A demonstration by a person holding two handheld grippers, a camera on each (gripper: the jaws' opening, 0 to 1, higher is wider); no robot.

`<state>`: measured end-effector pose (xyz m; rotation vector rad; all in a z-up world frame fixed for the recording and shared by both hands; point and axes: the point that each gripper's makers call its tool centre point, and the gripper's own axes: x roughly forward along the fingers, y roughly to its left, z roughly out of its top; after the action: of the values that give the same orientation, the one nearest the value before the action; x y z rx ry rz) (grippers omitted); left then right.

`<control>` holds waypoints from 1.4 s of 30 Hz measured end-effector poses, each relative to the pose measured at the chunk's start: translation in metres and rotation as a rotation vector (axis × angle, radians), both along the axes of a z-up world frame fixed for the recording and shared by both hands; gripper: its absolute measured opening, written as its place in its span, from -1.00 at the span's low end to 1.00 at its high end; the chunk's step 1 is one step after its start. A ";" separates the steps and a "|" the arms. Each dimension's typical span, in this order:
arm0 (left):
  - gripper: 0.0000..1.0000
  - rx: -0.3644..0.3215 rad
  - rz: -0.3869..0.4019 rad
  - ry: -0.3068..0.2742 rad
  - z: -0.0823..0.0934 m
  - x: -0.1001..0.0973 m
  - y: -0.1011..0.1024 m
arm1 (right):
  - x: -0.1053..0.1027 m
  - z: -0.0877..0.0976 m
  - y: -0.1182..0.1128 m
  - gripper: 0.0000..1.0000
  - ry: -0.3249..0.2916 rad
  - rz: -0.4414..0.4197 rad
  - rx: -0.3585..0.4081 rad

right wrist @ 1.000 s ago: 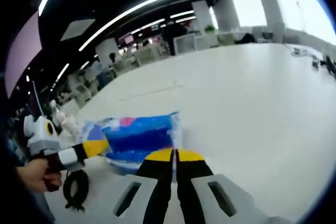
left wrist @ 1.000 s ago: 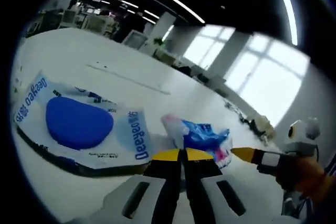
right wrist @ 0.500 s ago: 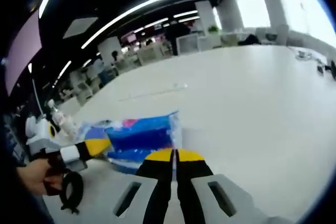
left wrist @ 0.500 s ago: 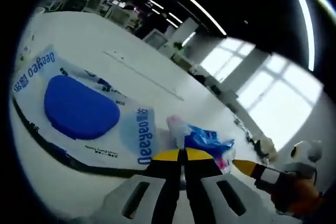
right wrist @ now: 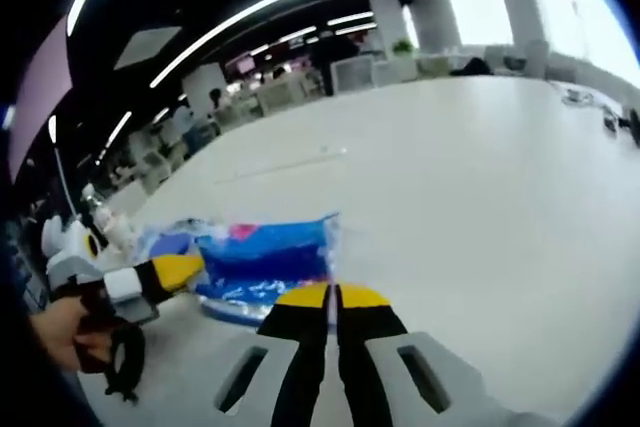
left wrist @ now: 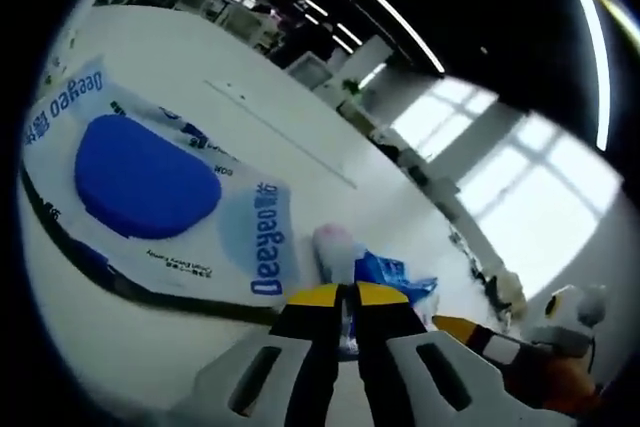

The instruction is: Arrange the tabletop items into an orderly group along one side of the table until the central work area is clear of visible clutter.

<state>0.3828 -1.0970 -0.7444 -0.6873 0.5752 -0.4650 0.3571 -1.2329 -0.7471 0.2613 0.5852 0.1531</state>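
White table (right wrist: 480, 177) is stretching across an open office. Both grippers are pinching the blue snack packet (right wrist: 265, 259) from opposite ends, probably to carry it level. Left gripper (left wrist: 345, 295) and right gripper (right wrist: 334, 297) are closed on it. Wet-wipes pack (left wrist: 150, 187) is lying at 10 o'clock in the left gripper view.

The word "Deeyeo" is printed in blue on the white wipes pack (left wrist: 150, 192) lying on the bench (left wrist: 200, 77), once near each end of its top face. Smaller print beside its blue lid is too small to read.
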 end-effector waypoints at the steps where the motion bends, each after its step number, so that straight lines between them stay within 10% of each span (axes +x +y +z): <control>1: -0.92 0.004 0.000 -0.009 0.001 0.000 0.000 | 0.000 -0.001 0.000 -0.99 0.002 0.002 -0.002; 18: -0.74 0.192 -0.131 -0.046 0.002 -0.032 0.004 | -0.021 0.010 0.010 -0.22 0.013 0.001 -0.033; 42: 0.02 0.315 -0.379 -0.265 0.113 -0.067 0.050 | -0.074 0.079 0.090 0.17 0.003 0.190 -0.039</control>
<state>0.3158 -1.0465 -0.6319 -0.2072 0.5123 -0.7857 0.2831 -1.1430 -0.6677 0.1676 0.6150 0.3244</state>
